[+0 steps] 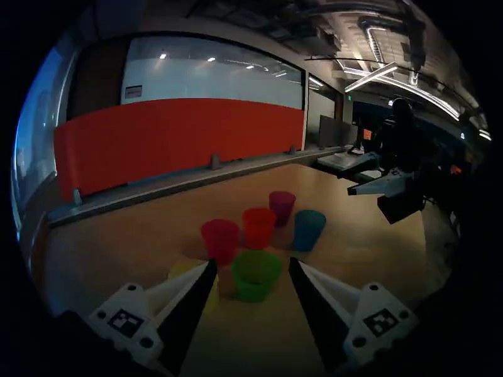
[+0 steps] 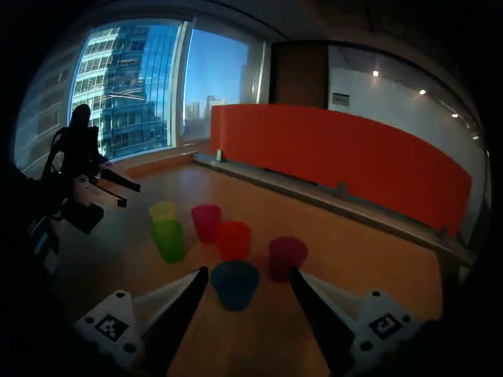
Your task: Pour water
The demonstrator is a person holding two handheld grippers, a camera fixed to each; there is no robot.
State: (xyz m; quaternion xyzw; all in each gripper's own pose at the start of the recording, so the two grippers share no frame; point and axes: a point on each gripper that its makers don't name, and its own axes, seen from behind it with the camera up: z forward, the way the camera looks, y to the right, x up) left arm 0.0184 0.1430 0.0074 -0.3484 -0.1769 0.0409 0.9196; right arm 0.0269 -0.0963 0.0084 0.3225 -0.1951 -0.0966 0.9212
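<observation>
Left claw (image 1: pixel 252 260) is held spread before the green cup (image 1: pixel 256 279), right claw (image 2: pixel 247 269) likewise before the blue cup (image 2: pixel 234 286); light, thin plastic, judged best pinched mid-wall.

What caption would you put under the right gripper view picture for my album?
Open right gripper faces a blue cup, with five more colorful cups on the wooden table.

Place: an office, open-plan.
Work surface: I work at a wooden desk (image 1: pixel 352 251); an orange divider screen (image 1: pixel 182 135) runs along its far edge.
Walls: a glass wall (image 1: pixel 214 78) with a frosted band stands behind the screen.
Ceiling: exposed ducts (image 1: pixel 377 31) and linear strip lights (image 1: pixel 371 76) overhead.
Windows: tall glazing (image 2: pixel 217 88) beyond the desk's corner, facing a glass tower (image 2: pixel 107 94).
</observation>
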